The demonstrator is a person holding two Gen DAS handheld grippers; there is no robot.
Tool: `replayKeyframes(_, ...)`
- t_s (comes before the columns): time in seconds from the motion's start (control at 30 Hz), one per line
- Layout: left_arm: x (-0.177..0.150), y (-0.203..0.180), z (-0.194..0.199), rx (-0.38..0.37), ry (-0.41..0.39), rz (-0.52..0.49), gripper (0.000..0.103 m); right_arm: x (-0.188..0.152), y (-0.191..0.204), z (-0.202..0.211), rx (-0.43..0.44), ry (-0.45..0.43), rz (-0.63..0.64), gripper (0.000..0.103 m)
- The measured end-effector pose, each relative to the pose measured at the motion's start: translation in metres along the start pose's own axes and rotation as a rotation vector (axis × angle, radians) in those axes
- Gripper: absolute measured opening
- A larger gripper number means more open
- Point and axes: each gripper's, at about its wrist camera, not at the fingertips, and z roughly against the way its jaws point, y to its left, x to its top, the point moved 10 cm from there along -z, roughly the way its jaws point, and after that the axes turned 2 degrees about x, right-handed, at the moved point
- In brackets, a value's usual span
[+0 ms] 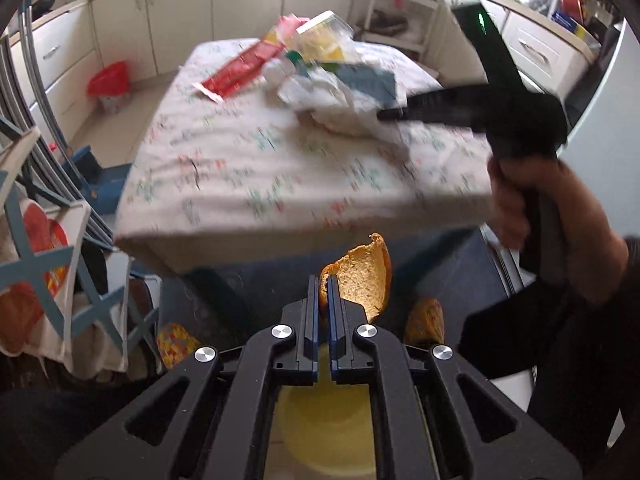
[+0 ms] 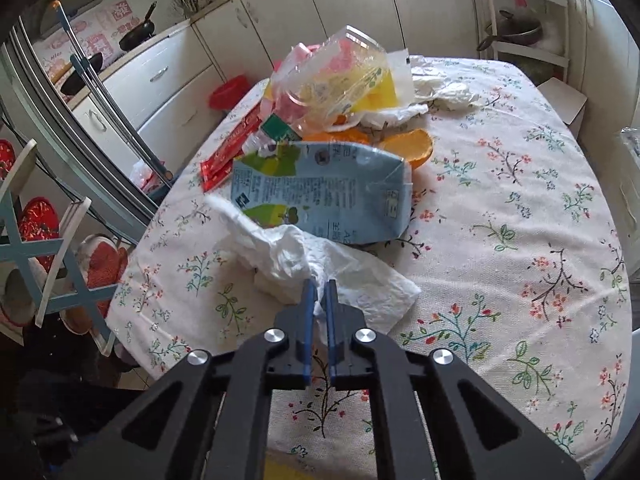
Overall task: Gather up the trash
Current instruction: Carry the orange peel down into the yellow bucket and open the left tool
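My left gripper (image 1: 323, 280) is shut on a piece of orange peel (image 1: 362, 280) and holds it below the table's near edge, above a yellow bin (image 1: 324, 428). My right gripper (image 2: 319, 286) is shut on a crumpled white paper towel (image 2: 320, 264) lying on the floral tablecloth (image 2: 500, 220). In the left wrist view the right gripper (image 1: 384, 114) reaches into the towel (image 1: 340, 100). Behind the towel lie a flattened blue carton (image 2: 324, 192), orange peels (image 2: 408, 146), a red wrapper (image 2: 230, 150), clear plastic packaging (image 2: 332, 80) and more tissues (image 2: 444, 92).
A red-lined waste basket (image 1: 110, 84) stands on the floor left of the table. A blue-framed chair (image 1: 48, 264) with cloths stands at the left. White cabinets (image 2: 168, 80) and a shelf cart (image 2: 524, 28) line the back.
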Motion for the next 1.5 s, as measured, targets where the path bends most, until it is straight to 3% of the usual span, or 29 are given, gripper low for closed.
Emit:
replayKeyframes(0.4,-0.058,-0.048,-0.015,-0.055,0.144,-0.15,0.004,0.025,-0.004,0.053,0.075,-0.182,-0.059,0.004)
replayKeyframes(0.63,-0.086,-0.065,-0.031,-0.054,0.252,-0.255,0.005,0.033,-0.009,0.066,0.107,-0.234,-0.086,0.004)
replayKeyframes(0.73,-0.093,-0.072,-0.033,-0.046,0.27,-0.306,0.01,0.034,-0.007,0.069,0.116,-0.241,-0.084,0.004)
replayKeyframes(0.8,-0.094,-0.074,-0.032,-0.029,0.27,-0.327,0.031,0.034,-0.006,0.07,0.122,-0.244,-0.082,0.004)
replayKeyframes(0.87,-0.091,-0.072,-0.03,-0.005,0.248,-0.333,0.044,0.034,-0.007,0.073,0.127,-0.248,-0.084,0.004)
replayKeyframes(1.0,-0.073,-0.061,-0.018,0.035,0.167,-0.286,0.05,0.034,-0.007,0.08,0.144,-0.262,-0.094,0.004)
replayKeyframes(1.2,-0.024,-0.024,0.015,0.125,-0.043,-0.113,0.07,0.032,-0.007,0.099,0.167,-0.301,-0.098,0.004)
replayKeyframes(1.3,-0.005,0.001,0.032,0.155,-0.123,-0.004,0.072,0.03,-0.008,0.11,0.184,-0.322,-0.106,0.004)
replayKeyframes(1.5,0.014,0.033,0.051,0.208,-0.218,0.103,0.072,0.014,-0.004,0.132,0.224,-0.342,-0.113,0.004)
